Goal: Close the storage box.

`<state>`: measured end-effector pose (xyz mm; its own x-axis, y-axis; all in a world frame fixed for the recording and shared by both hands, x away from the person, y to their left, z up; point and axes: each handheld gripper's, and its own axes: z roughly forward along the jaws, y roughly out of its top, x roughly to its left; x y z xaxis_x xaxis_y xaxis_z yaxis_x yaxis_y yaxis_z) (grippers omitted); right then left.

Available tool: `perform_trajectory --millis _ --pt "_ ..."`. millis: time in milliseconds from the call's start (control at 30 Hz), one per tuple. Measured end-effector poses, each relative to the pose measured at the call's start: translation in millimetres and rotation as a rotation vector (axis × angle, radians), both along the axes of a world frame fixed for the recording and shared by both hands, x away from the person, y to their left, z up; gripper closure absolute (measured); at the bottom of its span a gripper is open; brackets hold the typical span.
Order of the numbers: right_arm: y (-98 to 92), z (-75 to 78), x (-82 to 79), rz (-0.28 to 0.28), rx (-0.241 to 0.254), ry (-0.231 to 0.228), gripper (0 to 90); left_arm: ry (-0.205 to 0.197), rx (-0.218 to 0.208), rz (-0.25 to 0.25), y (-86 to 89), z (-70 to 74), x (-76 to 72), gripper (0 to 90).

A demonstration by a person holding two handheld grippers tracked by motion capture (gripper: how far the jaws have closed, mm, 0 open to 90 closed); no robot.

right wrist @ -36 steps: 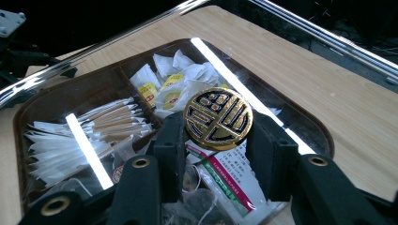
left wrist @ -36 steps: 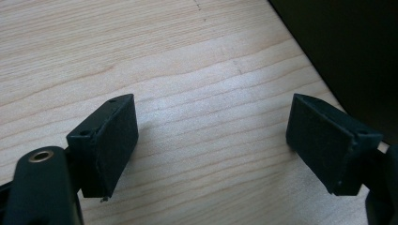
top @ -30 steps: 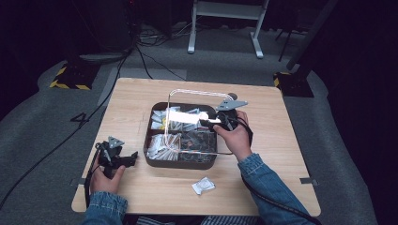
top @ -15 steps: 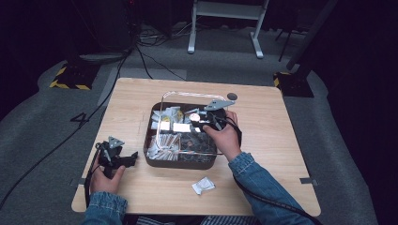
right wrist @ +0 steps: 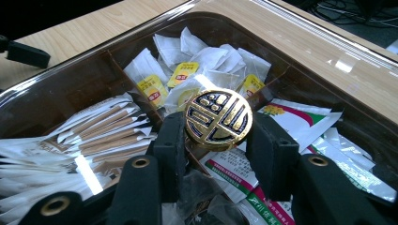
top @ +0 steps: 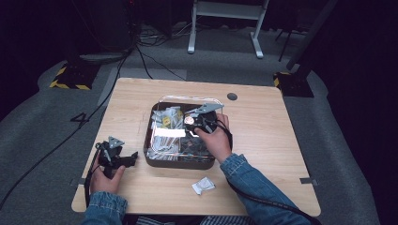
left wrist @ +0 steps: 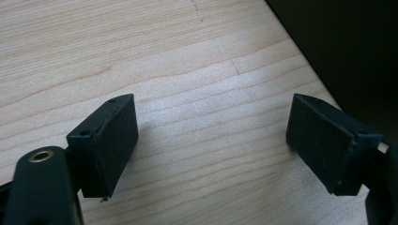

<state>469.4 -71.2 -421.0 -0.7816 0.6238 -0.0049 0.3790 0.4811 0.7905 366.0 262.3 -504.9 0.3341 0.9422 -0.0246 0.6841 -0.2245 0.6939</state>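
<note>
High view: right gripper (top: 193,123) over the dark tray (top: 155,161); left gripper (top: 133,158) just left of the tray on the tabletop (top: 263,140).
Left gripper view: jaws spread wide, nothing between.
Right gripper view: jaws clamped on a round gold-and-black token (right wrist: 218,118) above the tray's teabags (right wrist: 180,65).

You're wearing blue denim sleeves (top: 248,180), cuffs buttoned at the wrist. Both your grippers are matte black: the left gripper (top: 117,157) and right gripper (top: 204,123) each carry a grey triangular plate, brass-ringed screw holes, and a black cable (top: 263,201).
</note>
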Motion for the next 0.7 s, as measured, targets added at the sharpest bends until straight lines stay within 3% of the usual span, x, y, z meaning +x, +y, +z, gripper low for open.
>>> perform_trajectory --millis 700 --pt "17.8 -16.2 -3.8 -0.005 0.009 0.039 59.2 0.000 0.000 0.000 0.0 0.0 0.0 17.4"
